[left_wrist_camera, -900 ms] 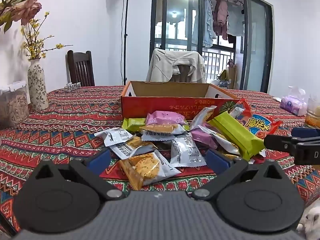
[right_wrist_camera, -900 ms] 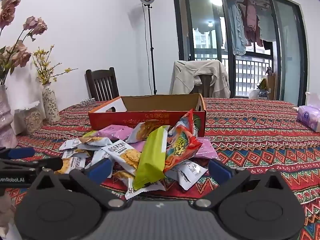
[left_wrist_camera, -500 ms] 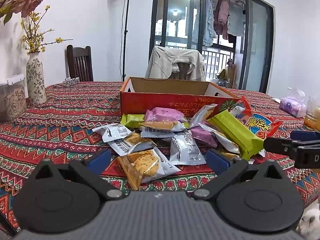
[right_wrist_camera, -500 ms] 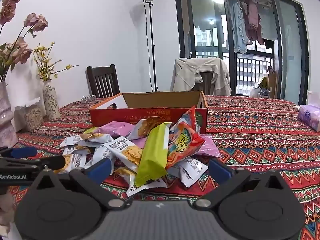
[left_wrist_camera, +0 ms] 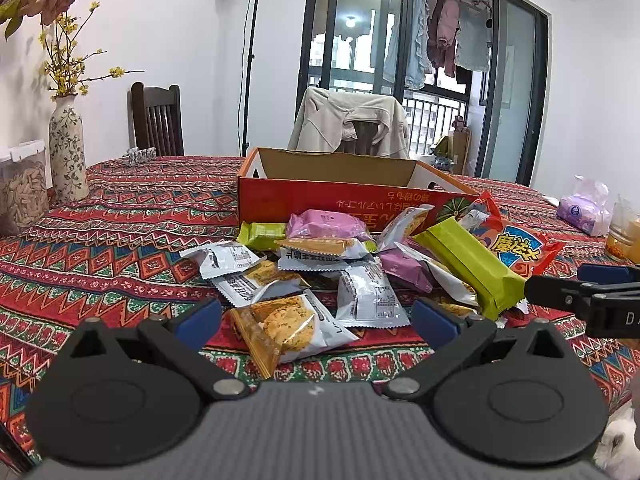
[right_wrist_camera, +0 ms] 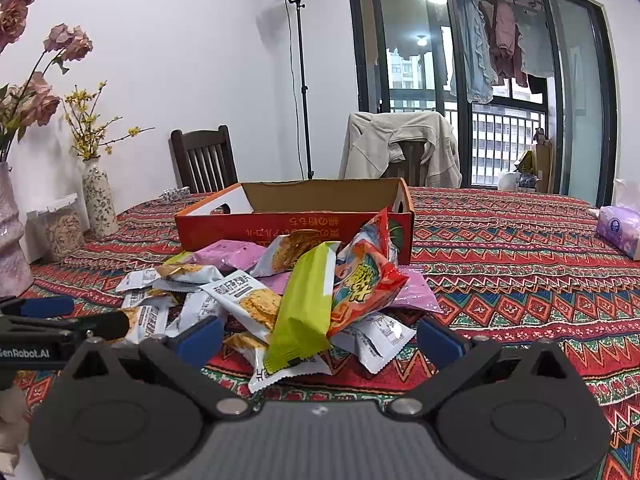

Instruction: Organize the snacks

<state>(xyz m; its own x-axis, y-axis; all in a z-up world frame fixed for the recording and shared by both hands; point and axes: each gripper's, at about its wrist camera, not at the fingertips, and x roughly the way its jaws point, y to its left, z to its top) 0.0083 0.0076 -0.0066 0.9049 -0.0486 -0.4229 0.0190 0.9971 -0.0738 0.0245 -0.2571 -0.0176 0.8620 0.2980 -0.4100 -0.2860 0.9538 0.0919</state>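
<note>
Both cameras have come slightly nearer the snack pile, at frame centre before the red box. Left gripper and right gripper stand wide, holding nothing.

The red box is fronted by a heap of snack packets touching its near wall. Bare patterned surface is left open to the right; a vase and jar stand well left.
</note>
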